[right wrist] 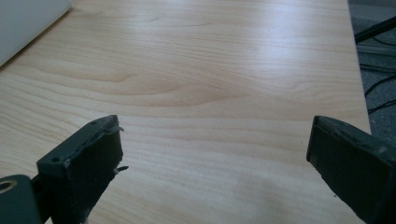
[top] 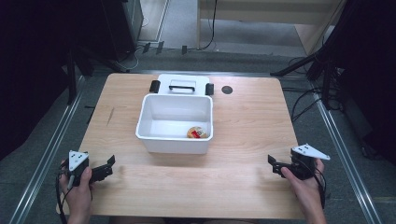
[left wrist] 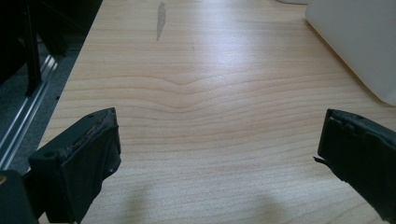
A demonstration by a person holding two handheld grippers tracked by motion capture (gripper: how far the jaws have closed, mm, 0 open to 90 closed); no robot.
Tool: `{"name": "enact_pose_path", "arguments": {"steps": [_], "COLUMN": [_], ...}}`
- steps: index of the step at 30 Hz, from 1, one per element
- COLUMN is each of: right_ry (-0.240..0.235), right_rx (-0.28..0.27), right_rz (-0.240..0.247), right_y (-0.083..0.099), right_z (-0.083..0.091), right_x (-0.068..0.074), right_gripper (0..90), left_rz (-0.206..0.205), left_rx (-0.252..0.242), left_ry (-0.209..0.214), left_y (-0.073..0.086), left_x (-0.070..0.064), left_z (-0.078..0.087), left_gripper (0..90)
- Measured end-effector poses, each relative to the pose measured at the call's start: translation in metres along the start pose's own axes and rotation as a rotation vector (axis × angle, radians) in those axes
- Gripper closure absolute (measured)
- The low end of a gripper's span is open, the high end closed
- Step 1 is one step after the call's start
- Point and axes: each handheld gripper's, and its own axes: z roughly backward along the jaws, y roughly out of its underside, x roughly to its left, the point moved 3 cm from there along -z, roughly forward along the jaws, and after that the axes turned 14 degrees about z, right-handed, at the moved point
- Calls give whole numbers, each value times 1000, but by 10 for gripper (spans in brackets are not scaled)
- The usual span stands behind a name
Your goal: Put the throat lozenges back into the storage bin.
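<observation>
1. While both hands rest at the near edge of the wooden table [top: 243,140], the left gripper [top: 106,167] sits at the near-left corner w/ jaws spread wide and nothing between them; in the left gripper view [left wrist: 217,149] just bare wood shows in the gap.
2. Right gripper [top: 274,164] sits at the near-right corner, jaws also spread wide & empty; the right gripper view [right wrist: 215,154] shows bare wood grain between the two black jaws.
3. Left hand [top: 77,189] wraps the left gripper's body; right hand [top: 306,189] wraps the right one. Each carries a grey three-cornered plate on top. Both grippers point roughly inward, toward table centre.
4. White tub [top: 152,133] stands mid-table, well apart from both grippers, approx. midway between them & farther from the person. Its white wall shows at the upper right of the left gripper view [left wrist: 359,42] and at the upper left of the right gripper view [right wrist: 28,23].
5. Inside the tub, at its near-right corner, lies a small round yellowish item w/ a red patch [top: 197,133]; too small to tell what it is.
6. White lid [top: 184,80] w/ a handle and black side clips lies flat just behind the tub, touching or nearly touching its far rim; can't tell which.
7. Small dark round spot [top: 227,89] sits on the table just right of the lid.
8. Faint grey smear on the wood [top: 110,115] left of the tub, also seen in the left gripper view [left wrist: 161,18].
</observation>
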Motion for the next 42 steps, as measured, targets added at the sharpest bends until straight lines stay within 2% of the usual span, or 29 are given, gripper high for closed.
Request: {"name": "enact_pose_path", "arguments": {"steps": [4, 9, 12, 16, 23, 42], "right_ry": [34, 55, 89, 103, 89, 76], "right_rx": [-56, -127, -145, -178, -180, -161], "right_rz": [-44, -70, -93, -113, -136, -133], "right_y": [17, 32, 44, 45, 46, 46], "right_z": [12, 28, 32, 36, 32, 29], "right_x": [-1, 1, 0, -1, -1, 0], "right_gripper": [51, 57, 65, 77, 80, 81], "left_rz": [4, 5, 6, 11, 23, 23], "left_rx": [0, -1, 0, 3, 3, 9], "left_ry": [0, 0, 1, 6, 14, 16], "left_y": [0, 0, 0, 0, -1, 0], "left_x": [0, 0, 0, 1, 2, 2], "left_z": [0, 0, 0, 0, 0, 0], "left_gripper": [0, 0, 0, 0, 0, 0]}}
